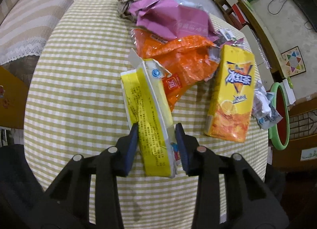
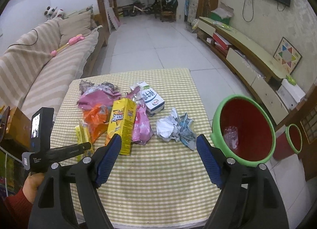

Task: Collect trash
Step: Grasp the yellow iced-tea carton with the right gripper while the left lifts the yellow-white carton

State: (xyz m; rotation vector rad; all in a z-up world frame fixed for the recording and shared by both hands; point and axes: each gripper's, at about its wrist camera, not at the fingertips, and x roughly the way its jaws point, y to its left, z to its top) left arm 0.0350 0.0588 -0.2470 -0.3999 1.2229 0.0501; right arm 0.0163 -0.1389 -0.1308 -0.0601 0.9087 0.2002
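Trash heap mid-table, bin off the right edge: the left gripper has the near carton

Trash lies in a loose heap across the middle of the checked tablecloth (image 2: 158, 179). The green-rimmed bin (image 2: 244, 128) stands off the table's right edge, its red inside tilted toward the right wrist camera, with a scrap of clear wrapper already at the bottom. A second, smaller bin (image 2: 291, 139) sits beyond it by the cabinet.

Largest in the heap are the pink bag (image 1: 168, 19) and the orange bag (image 1: 184, 60), overlapping at the far side. Nearer stands the upright yellow tea carton (image 1: 231, 94), with crumpled silver foil (image 2: 175, 128) just beside it toward the bin and a white milk carton (image 2: 151, 98) behind.

The move turns on the flattened yellow carton (image 1: 150, 118). Its long axis runs almost straight away from the left gripper (image 1: 156, 145), torn top pointing at the heap. The blue pads sit one on each long side at the carton's near end, clamped across its narrow width, so the hold looks square rather than skewed. The bin lies well to the right of this carton, across the whole heap and beyond the tea carton, so the carry probably has to lift clear of that upright box.

The right gripper (image 2: 158, 157) hangs over bare cloth at the near edge, jaws wide apart and holding nothing. It is the nearer hand to the bin and to the foil.
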